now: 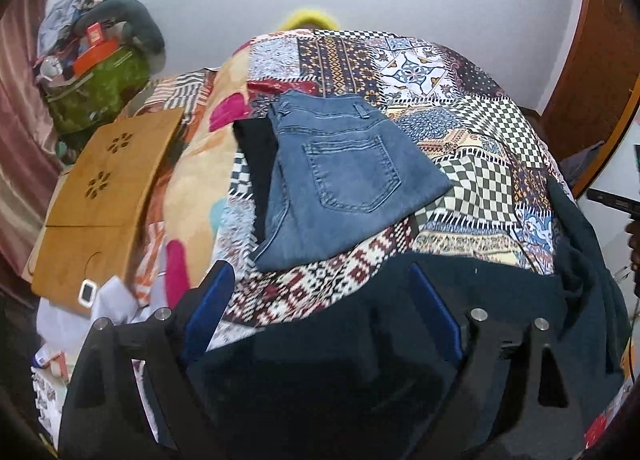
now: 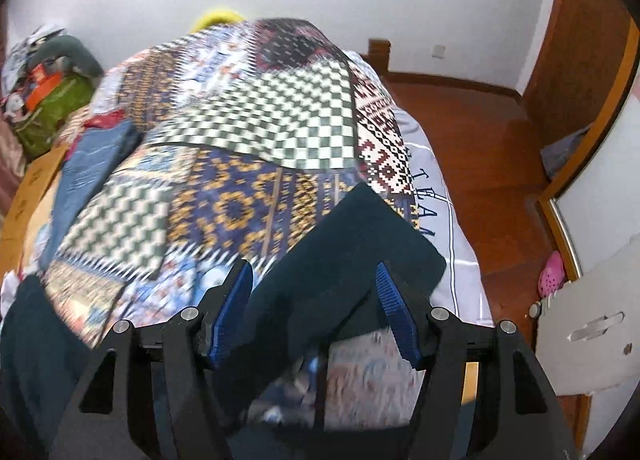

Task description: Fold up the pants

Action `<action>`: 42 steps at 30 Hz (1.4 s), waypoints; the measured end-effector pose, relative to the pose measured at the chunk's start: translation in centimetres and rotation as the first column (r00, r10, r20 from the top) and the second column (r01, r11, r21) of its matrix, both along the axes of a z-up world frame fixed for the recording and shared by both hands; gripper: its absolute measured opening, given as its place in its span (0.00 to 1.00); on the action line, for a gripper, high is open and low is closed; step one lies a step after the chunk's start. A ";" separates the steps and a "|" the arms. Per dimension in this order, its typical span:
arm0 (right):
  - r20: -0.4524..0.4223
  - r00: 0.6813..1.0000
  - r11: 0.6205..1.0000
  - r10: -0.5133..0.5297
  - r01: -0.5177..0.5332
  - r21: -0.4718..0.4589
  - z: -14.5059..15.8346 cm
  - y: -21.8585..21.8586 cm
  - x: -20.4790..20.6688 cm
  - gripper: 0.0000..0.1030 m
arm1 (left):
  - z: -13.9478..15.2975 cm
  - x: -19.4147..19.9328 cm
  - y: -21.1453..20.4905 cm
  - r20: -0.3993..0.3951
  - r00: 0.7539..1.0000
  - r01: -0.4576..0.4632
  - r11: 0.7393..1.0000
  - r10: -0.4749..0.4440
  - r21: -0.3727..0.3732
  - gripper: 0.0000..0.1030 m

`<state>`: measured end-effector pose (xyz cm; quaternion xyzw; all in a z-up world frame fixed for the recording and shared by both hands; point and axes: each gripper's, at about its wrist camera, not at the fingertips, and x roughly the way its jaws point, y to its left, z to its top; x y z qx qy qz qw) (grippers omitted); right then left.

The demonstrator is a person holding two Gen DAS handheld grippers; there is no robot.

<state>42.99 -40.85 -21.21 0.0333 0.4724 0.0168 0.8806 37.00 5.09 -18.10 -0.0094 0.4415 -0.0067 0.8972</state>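
We saw our left tool and right tool built alike: matte black angular arms, ribbed blue pads on the inner faces, round silver pins at the joints.

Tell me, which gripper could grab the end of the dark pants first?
Probably the right gripper. The end of the dark pants lies straight between its open fingers. The left gripper is open too, but it sits over a wide middle stretch, near the folded jeans.
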 end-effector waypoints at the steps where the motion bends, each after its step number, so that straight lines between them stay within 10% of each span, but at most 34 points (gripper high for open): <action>1: -0.016 1.000 1.000 -0.006 0.006 0.008 -0.6 -0.2 0.9 0.59 | -0.2 0.4 -0.1 -0.004 1.000 0.003 1.000 -0.003 0.002 0.86; 11: -0.221 0.973 0.997 -0.059 0.069 0.037 -7.1 -1.2 9.1 0.58 | -3.9 3.3 -1.9 -0.087 0.996 0.030 0.999 -0.028 0.014 0.86; 17: -0.208 0.968 0.990 -0.140 0.141 -0.009 -9.7 -1.3 8.1 0.13 | -4.5 2.9 -3.4 -0.103 0.993 0.060 0.996 -0.053 0.067 0.86; 20: -0.189 0.972 0.989 -0.141 0.145 0.011 -9.4 -2.1 6.6 0.09 | -4.1 2.4 -4.3 -0.109 0.992 0.075 0.995 -0.067 0.065 0.86; 42: 0.253 0.939 0.971 -0.234 0.215 0.101 11.3 -14.1 -11.7 0.08 | -1.0 -5.6 -18.4 -0.139 0.937 0.328 0.944 -0.320 0.036 0.86</action>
